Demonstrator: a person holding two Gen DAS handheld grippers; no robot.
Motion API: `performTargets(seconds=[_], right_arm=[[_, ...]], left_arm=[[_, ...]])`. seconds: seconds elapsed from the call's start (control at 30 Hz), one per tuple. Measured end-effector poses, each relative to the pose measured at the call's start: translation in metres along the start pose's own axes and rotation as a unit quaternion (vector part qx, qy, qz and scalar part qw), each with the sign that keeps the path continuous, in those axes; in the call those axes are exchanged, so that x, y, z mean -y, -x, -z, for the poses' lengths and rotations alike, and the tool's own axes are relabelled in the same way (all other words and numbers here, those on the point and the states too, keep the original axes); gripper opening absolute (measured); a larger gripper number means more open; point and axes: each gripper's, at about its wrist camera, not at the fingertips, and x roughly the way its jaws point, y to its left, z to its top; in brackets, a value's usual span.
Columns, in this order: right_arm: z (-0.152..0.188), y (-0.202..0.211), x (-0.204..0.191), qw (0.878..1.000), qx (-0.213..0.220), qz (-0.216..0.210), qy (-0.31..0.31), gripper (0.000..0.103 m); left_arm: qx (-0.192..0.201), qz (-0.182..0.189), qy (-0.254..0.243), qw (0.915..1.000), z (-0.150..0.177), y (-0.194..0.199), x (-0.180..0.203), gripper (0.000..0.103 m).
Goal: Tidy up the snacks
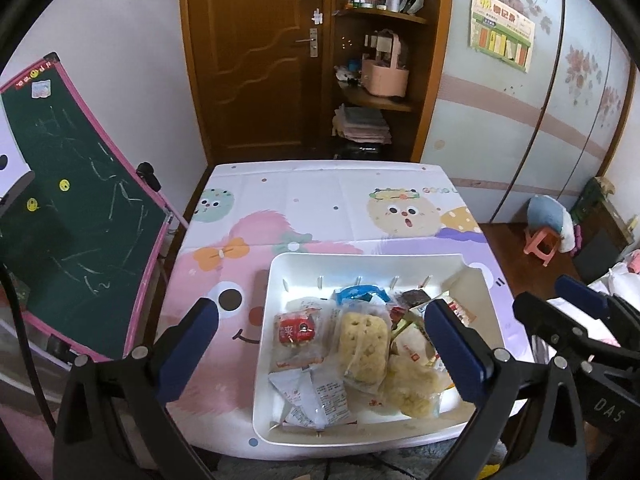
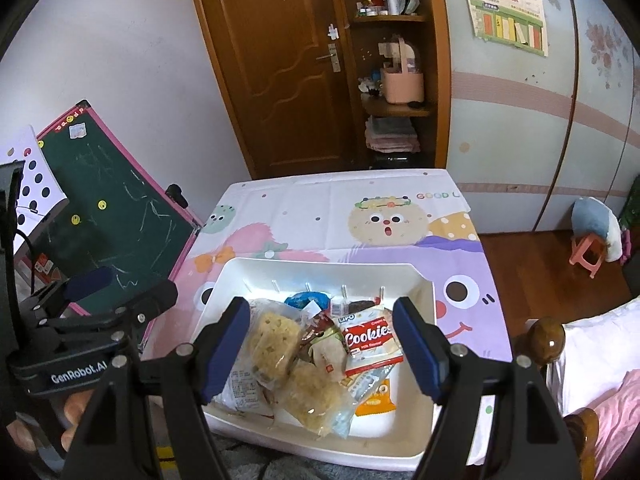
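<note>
Your right gripper's finger (image 1: 456, 350) covers some packets at the right side of the white bin (image 1: 360, 258); the orange packet (image 2: 376, 398) lies mostly buried under the cookies pack (image 2: 370, 340), and the small print on the wrappers stays unreadable

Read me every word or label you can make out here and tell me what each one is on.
"Cookies": red and white packet in the bin.
"LiPO": same packet, top edge.
"GenRobot.AI": left tongs.
"DAS": right tongs.
"GOOD": tablecloth.
Wall poster and other wrappers: too blurred to read.
</note>
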Motion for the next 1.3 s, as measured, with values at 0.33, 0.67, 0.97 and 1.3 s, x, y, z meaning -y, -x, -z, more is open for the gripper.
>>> performTargets(seconds=[0.33, 0.67, 0.97, 1.3], right_arm=[[0.000, -0.001, 0.002, 1.000, 0.000, 0.010, -0.009, 0.074], [0.001, -0.006, 0.003, 1.000, -0.006, 0.013, -0.011, 0.074], [0.001, -0.013, 0.004, 1.000, -0.016, 0.010, -0.012, 0.074], [0.003, -0.017, 0.005, 1.000, -0.022, 0.008, -0.011, 0.074]], left_arm=[[0.002, -0.017, -0.016, 0.9997, 0.002, 0.002, 0.006, 0.103], [-0.012, -0.018, -0.012, 0.9997, 0.003, -0.005, 0.004, 0.103], [-0.013, -0.013, 0.000, 0.9998, 0.007, -0.010, -0.001, 0.103], [-0.011, -0.013, 0.003, 0.9998, 0.009, -0.012, 0.000, 0.103]])
